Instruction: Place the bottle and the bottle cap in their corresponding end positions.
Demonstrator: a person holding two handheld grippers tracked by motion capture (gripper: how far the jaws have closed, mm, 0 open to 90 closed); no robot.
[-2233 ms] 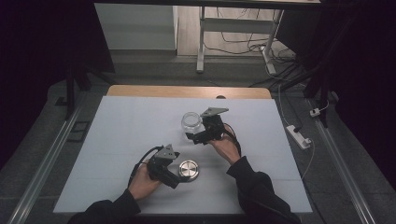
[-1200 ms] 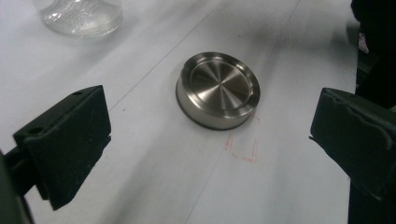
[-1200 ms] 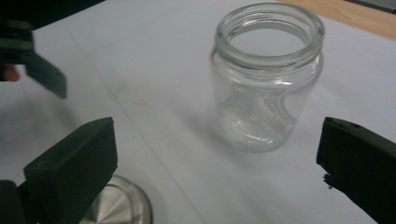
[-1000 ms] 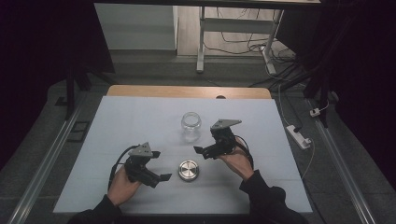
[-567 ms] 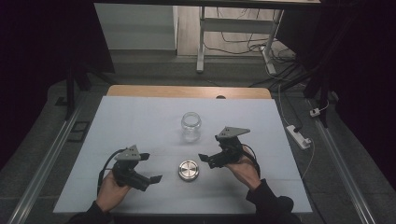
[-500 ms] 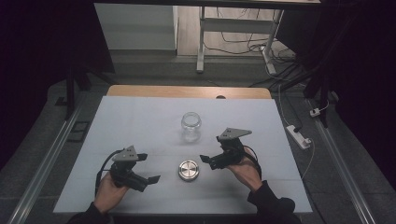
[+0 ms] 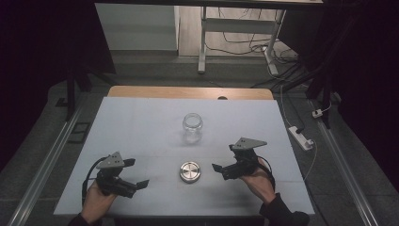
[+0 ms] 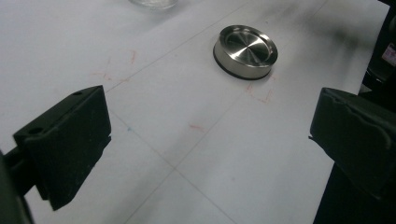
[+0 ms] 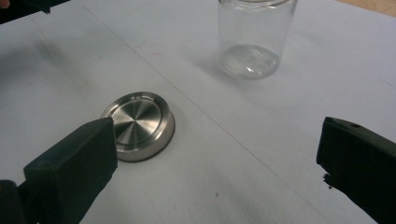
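Both my grippers are empty, their jaws spread wide, resting low near the front of the white table. My left gripper sits well off to the left of the metal lid, and my right gripper is just beside the lid on its other side, pointing toward it. The lid lies flat on the table, top face up, between my two hands; the glass jar stands upright and open farther back, apart from the lid. In the left gripper view the lid shows a brushed steel top with a raised rim and a dark ring at the base, probably a rubber seal, though I cannot be sure from here. I judge it stiff, fairly light and slick on its polished wall, so I would take it across its width, jaws on opposite sides of the rim, low enough to bite near that dark ring where the grip should be better. It is shallow, so a sloppy pinch could skate off the top edge. The jar is clear, hard and breakable, smooth all round; I would clamp it on the straight body below the neck, gently, and keep it upright.
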